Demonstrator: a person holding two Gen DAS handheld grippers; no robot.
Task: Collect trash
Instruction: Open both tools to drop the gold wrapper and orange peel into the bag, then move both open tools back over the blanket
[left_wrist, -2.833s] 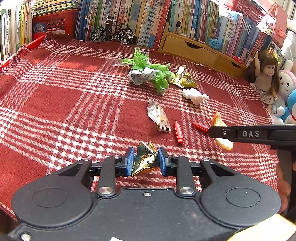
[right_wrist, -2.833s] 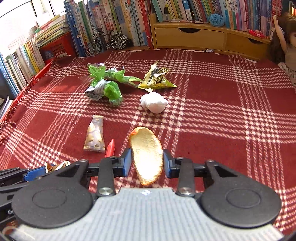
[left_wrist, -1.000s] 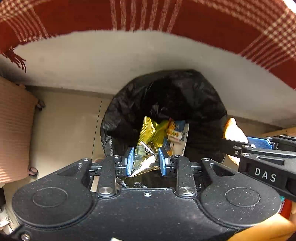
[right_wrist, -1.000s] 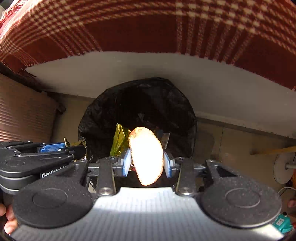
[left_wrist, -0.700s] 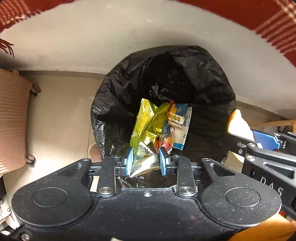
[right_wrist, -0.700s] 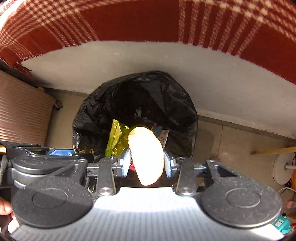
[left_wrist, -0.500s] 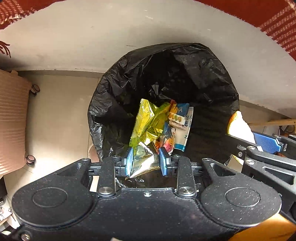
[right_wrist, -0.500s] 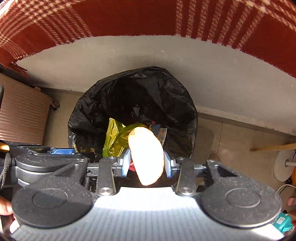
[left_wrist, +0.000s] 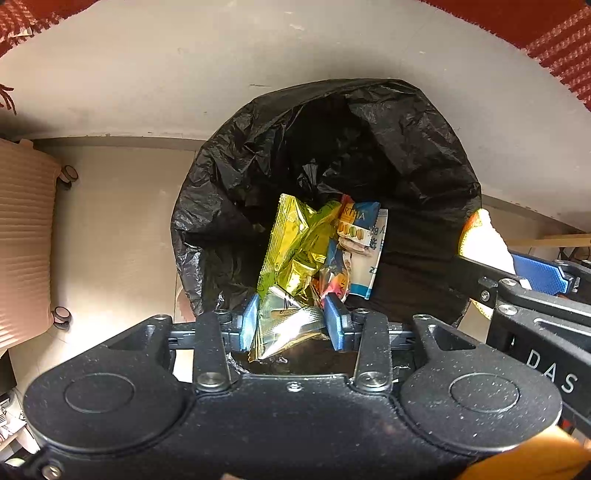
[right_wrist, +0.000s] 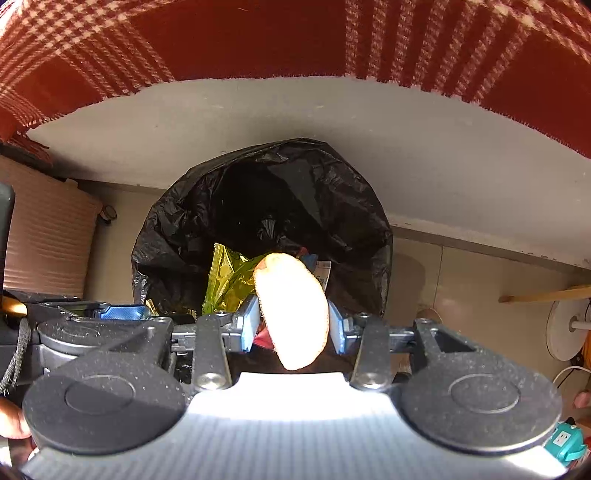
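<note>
A bin lined with a black bag (left_wrist: 229, 192) stands on the floor below both grippers, which point down into it. A yellow-green wrapper (left_wrist: 295, 240) and a blue snack packet (left_wrist: 360, 236) lie inside. My left gripper (left_wrist: 291, 326) hangs over the bin's near rim. Its jaws are opening, with a crumpled gold foil wrapper (left_wrist: 284, 321) still caught between the blue pads. My right gripper (right_wrist: 293, 326) is over the same bin (right_wrist: 177, 236). Its jaws are opening too, and a piece of orange peel (right_wrist: 291, 306) still touches both pads. That peel (left_wrist: 480, 240) also shows at the right of the left wrist view.
The red plaid blanket (right_wrist: 258, 37) hangs over a white ledge (right_wrist: 258, 110) above the bin. Pale floor tiles (left_wrist: 122, 221) surround it. A ribbed pink case on wheels (left_wrist: 22, 240) stands to the left and a white round stand base (right_wrist: 565, 328) to the right.
Both grippers went from over the blanket to over the bin. The left one sank closer to the bag. Both pairs of pads have spread slightly; wrapper and peel remain between them.
</note>
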